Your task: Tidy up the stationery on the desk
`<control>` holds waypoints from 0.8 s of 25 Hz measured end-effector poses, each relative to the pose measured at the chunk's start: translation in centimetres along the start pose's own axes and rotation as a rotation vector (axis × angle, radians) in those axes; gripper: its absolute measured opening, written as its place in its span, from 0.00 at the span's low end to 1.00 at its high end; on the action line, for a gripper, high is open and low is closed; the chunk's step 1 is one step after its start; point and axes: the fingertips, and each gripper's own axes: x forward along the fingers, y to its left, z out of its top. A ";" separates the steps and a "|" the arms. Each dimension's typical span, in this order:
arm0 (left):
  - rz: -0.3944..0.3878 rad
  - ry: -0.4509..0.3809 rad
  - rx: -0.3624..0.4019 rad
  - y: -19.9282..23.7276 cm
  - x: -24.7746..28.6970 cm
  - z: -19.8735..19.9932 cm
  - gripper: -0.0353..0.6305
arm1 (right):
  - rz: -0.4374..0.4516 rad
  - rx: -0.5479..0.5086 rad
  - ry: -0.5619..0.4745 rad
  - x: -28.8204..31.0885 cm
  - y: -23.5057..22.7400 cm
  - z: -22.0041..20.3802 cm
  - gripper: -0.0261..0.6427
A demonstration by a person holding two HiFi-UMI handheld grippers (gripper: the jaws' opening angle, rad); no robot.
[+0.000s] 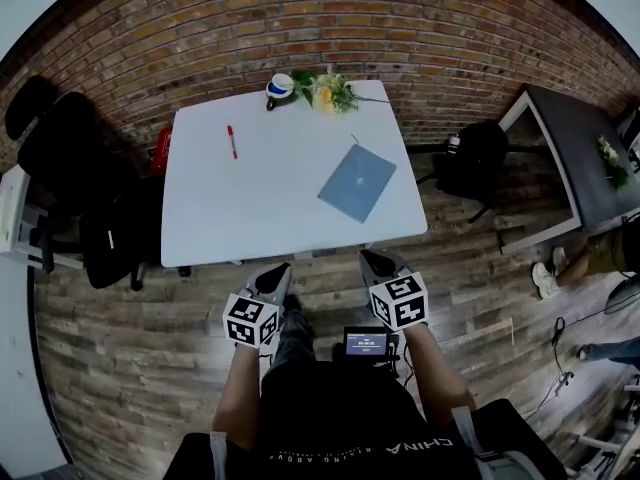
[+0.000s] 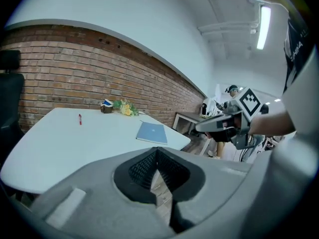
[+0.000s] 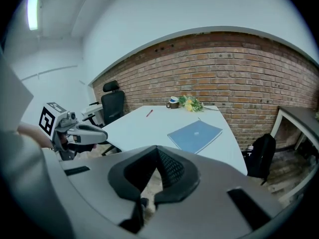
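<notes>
1. Ahead of the left gripper [image 1: 279, 272] and the right gripper [image 1: 374, 261], a white desk [image 1: 280, 203] is standing against a brick wall [image 1: 400, 28]. Its near edge is lying just beyond the jaw tips.
2. Off to the left of the left gripper, a black office chair [image 1: 70, 158] is sitting beside the desk.
3. Both grippers are hovering side by side short of the desk, each with its jaws pressed together and nothing between them.
4. Ahead of the right gripper, a blue notebook [image 1: 357, 182] is lying flat near the desk's right edge.
5. Far ahead of both, at the desk's back edge, yellow flowers [image 1: 330, 92] are lying just beside what is probably a mug [image 1: 281, 87].
6. Ahead and left of the left gripper, a red pen [image 1: 232, 141] is lying alone on the bare top, well apart from the notebook.
</notes>
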 end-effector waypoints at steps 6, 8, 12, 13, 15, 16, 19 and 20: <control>-0.070 0.007 0.015 5.8 2.9 3.1 0.07 | -0.058 0.020 0.010 4.9 -0.9 4.1 0.05; -0.086 0.013 0.014 7.9 3.5 3.8 0.07 | -0.062 0.027 0.012 6.5 -0.6 5.4 0.05; -0.126 0.028 0.021 11.1 4.9 5.0 0.07 | -0.080 0.038 0.028 9.3 -0.2 7.1 0.05; -0.137 0.032 0.025 11.7 5.3 5.2 0.07 | -0.087 0.042 0.030 9.9 -0.2 7.5 0.05; -0.155 0.037 0.033 12.7 5.9 5.6 0.07 | -0.095 0.049 0.032 10.9 -0.1 8.1 0.05; -0.161 0.039 0.034 13.2 6.2 5.8 0.07 | -0.098 0.050 0.034 11.3 -0.1 8.4 0.05; -0.175 0.045 0.029 14.0 7.0 6.0 0.07 | -0.107 0.051 0.048 12.2 -0.3 8.6 0.05; -0.179 0.047 0.025 14.2 7.2 5.9 0.07 | -0.110 0.053 0.053 12.4 -0.4 8.6 0.05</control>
